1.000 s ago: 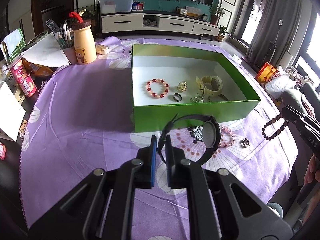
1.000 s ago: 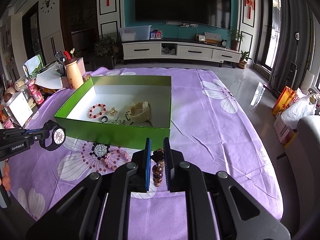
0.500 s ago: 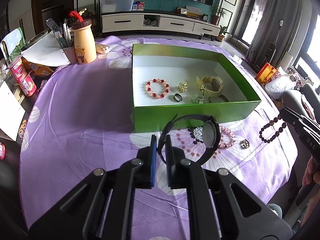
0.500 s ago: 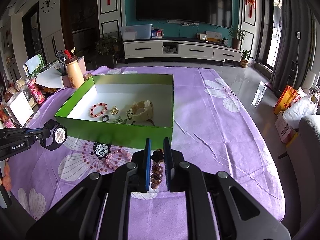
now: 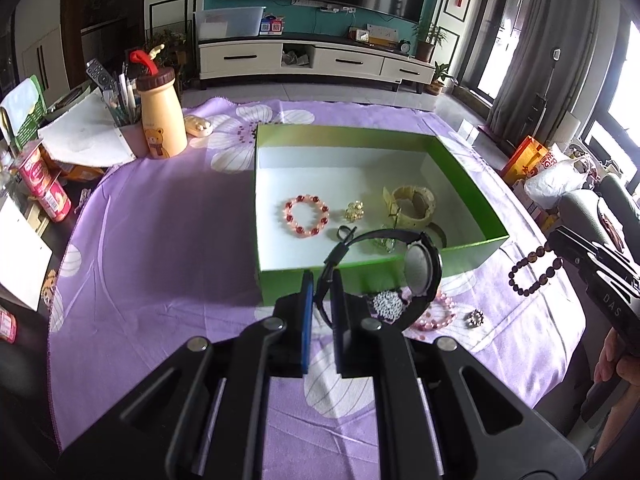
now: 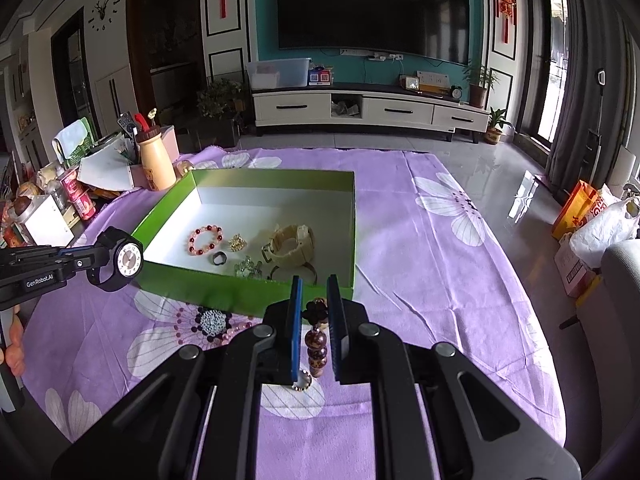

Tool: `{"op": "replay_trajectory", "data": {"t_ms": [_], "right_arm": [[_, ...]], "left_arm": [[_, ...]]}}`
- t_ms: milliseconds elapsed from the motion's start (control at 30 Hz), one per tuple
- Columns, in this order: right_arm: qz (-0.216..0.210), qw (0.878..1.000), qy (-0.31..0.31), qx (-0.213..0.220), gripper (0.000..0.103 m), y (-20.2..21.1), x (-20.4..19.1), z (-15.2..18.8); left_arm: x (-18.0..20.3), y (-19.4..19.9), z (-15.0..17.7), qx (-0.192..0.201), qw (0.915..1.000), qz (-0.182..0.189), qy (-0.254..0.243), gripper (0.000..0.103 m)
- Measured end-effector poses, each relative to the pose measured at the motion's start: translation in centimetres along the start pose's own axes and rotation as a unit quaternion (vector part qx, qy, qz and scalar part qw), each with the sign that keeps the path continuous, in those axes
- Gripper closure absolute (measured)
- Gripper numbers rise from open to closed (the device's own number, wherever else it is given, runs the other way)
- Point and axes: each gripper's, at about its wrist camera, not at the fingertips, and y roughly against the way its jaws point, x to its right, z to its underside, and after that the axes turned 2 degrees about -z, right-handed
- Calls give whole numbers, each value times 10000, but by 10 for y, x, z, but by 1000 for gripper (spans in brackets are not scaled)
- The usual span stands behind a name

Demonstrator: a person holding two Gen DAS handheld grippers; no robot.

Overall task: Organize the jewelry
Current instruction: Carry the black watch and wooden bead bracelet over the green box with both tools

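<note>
My left gripper is shut on the strap of a black wristwatch and holds it above the cloth, just before the near wall of the green box. The watch also shows in the right wrist view. My right gripper is shut on a dark brown bead bracelet, which hangs to the right of the box in the left wrist view. Inside the box lie a red-pink bead bracelet, a gold trinket, a cream bangle and a black ring.
On the purple flowered cloth before the box lie a white bead cluster, a pink bead bracelet and a small ring. A yellow bear bottle, pens, papers and cans stand at the far left.
Both grippers have moved forward toward the box, still holding the watch and the brown bracelet. The left one has risen, so the watch now overlaps the box's near wall.
</note>
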Motion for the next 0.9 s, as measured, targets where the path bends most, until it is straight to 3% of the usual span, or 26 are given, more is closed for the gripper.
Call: {"op": "replay_trajectory", "data": {"t_ms": [500,900], "right_arm": [[-131,9995,157,232,92,-9,-12,-49],[-327,9994,148,18,92,-55,-21,-83]], "left_arm": [[1,-29,-48,-54,9999,92,27,95],[-8,-75,-81,-353,9994,-30,43,95]]}}
